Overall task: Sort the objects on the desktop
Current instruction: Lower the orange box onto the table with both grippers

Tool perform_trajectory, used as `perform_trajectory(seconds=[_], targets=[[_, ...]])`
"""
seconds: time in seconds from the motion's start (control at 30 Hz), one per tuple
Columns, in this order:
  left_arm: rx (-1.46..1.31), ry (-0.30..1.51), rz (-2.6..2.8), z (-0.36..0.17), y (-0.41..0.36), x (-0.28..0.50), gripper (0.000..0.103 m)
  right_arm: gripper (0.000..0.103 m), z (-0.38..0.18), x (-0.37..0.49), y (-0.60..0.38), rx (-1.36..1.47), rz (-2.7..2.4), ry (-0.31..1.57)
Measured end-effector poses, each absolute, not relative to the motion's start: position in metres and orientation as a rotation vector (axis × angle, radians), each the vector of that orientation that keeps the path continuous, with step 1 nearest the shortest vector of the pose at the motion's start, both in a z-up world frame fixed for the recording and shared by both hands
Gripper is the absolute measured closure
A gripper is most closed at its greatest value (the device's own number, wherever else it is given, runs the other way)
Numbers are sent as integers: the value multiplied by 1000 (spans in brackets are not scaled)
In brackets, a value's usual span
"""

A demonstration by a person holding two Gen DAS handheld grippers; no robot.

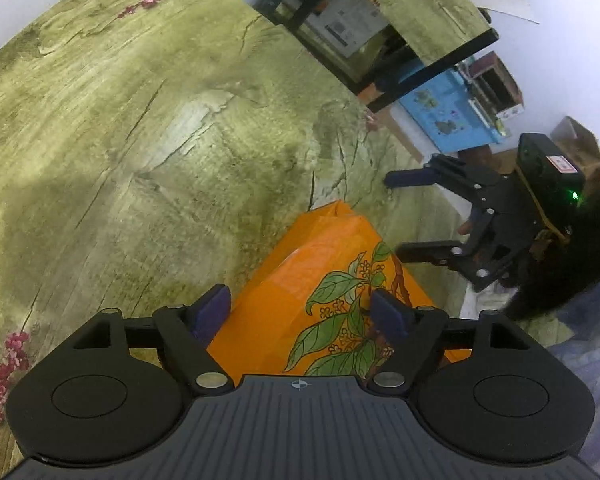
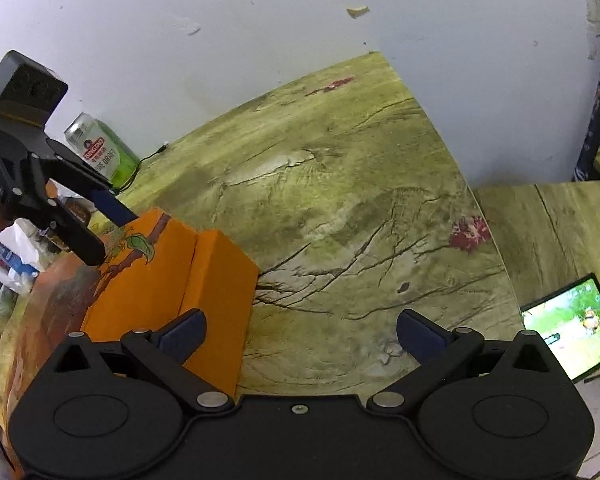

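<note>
An orange box (image 1: 324, 264) printed with green leaves lies on the green wood-pattern table (image 1: 140, 140). In the left wrist view it runs between the fingers of my left gripper (image 1: 300, 312). The jaws stand open, and a narrow gap shows at the left pad (image 1: 212, 312). The right wrist view shows the same box (image 2: 180, 280) at the left, with the left gripper (image 2: 112, 236) straddling its far end. My right gripper (image 2: 300, 334) is open over bare table just right of the box, its left finger (image 2: 184, 332) overlapping the box's side. It also appears as the right gripper (image 1: 416, 214), open.
A green beer can (image 2: 100, 152) stands by the white wall behind the box. A lit screen (image 2: 572, 332) sits low at the right, beyond the table edge. A second table (image 1: 420, 12), a blue box (image 1: 448, 116) and cardboard boxes lie past the far edge.
</note>
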State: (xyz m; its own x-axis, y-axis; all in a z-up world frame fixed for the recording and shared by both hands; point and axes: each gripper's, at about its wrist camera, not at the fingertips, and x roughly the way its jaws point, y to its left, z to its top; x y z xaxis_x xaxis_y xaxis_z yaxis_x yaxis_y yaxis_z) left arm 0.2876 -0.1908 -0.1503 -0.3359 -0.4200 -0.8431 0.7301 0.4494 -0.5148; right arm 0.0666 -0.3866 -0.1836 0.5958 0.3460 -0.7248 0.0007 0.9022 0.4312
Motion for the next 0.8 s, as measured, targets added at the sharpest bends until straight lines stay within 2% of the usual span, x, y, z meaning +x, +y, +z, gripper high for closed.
perform_trajectory(seconds=[0.2, 0.57, 0.8], targets=[[290, 1486, -1214, -151, -191, 283, 25, 0, -196, 61, -416, 665, 392, 900], [383, 1451, -1226, -146, -202, 269, 26, 0, -172, 52, -367, 341, 418, 1176], [431, 1442, -1196, -144, -210, 259, 28, 0, -168, 40, -367, 366, 372, 1168]])
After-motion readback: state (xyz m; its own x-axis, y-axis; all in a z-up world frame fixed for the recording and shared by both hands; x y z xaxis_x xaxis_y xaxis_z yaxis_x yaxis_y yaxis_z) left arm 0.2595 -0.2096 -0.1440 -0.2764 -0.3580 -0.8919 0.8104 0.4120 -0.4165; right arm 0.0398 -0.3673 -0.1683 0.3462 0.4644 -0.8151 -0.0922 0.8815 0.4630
